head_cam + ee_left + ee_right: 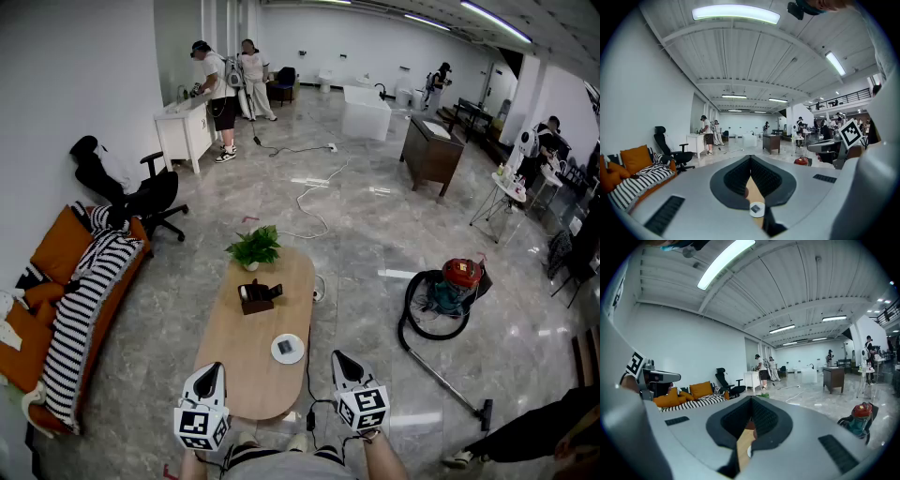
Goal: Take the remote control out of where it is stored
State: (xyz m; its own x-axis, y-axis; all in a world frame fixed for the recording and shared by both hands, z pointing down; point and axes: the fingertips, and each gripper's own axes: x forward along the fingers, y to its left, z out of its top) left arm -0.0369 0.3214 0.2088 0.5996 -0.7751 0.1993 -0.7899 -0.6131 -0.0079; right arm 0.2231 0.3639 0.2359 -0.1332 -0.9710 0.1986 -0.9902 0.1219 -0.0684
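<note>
1. One big open room with a glossy grey floor. People are working at the far end, well apart from me.
2. Orange sofa sits along the left wall with a striped blanket draped over it.
3. Oval wooden table is straight ahead, its long axis running away from me.
4. Vacuum cleaner with a red top stands on the floor right of the table. Its hose loops round it and the wand lies toward the near right.
5. Black office chair stands just past the sofa's far end.
6. Potted plant sits on the table's far end.
7. Dark brown holder sits mid-table, on my side of the plant.
8. Remote control is the dark slab standing up in the holder's right side. It is too small to read any detail, and it is not out yet.
9. White round dish lies nearer to me than the holder, with a small dark square thing on it.
10. My left gripper hangs over the table's near left edge. My right gripper is just off the near right edge, above the floor.
11. Both grippers point forward and a little down, well short of the holder.
12. Jaws: the left gripper view shows the pads meeting at the tips with nothing between them. The right gripper view shows the same, closed and empty.
</note>
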